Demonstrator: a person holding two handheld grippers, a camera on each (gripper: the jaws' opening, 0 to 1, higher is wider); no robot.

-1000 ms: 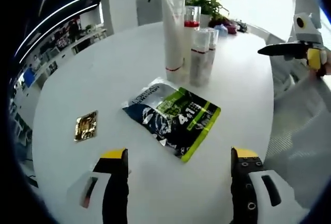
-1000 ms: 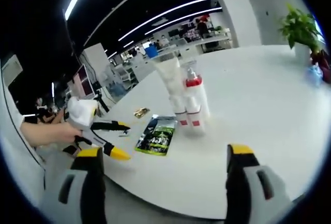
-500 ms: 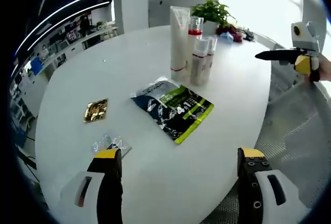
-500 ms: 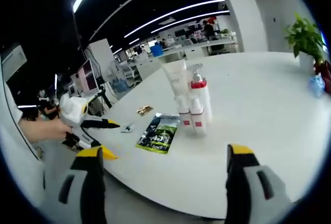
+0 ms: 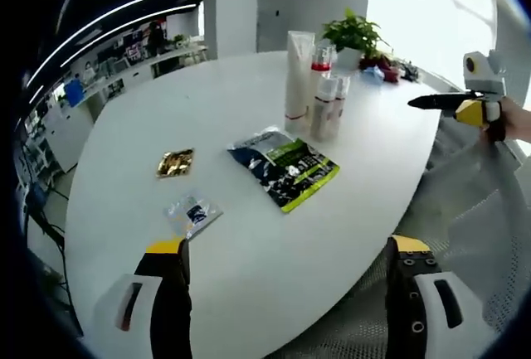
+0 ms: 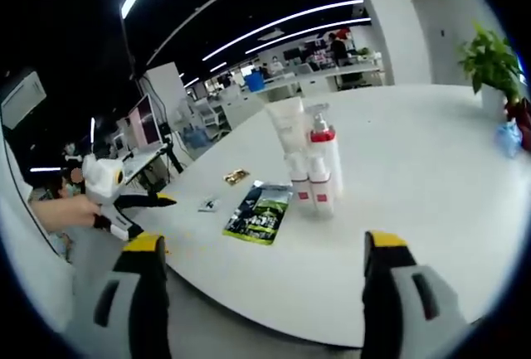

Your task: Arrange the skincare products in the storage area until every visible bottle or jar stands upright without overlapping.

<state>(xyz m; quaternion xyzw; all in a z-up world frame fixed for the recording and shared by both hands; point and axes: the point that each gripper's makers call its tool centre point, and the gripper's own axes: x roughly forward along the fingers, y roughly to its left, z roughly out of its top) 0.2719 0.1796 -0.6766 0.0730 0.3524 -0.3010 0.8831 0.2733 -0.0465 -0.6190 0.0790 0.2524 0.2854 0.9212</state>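
Jaws of the left gripper (image 5: pixel 286 293) stand wide apart with nothing between them, off the near edge of the white table (image 5: pixel 249 235), and the right gripper (image 6: pixel 261 288) is likewise spread and empty, held back from the table's rim. Nearest on the top lie three flat items: one small clear sachet (image 5: pixel 192 213), one gold sachet (image 5: pixel 175 162) just beyond it, and one larger dark-and-green pouch (image 5: pixel 284 166) to their side (all limp, light and probably slick, best pinched at an edge seam). Past the pouch stands the cluster that matters: one tall white tube (image 5: pixel 298 81) on its cap, one red-collared pump bottle (image 5: pixel 320 67) behind, and two short white bottles (image 5: pixel 324 110) in front, four uprights touching or nearly so. They look light and tippy, so a grip low on the body seems safest. Farthest, one potted plant (image 5: pixel 354 36) sits near the table's far edge.
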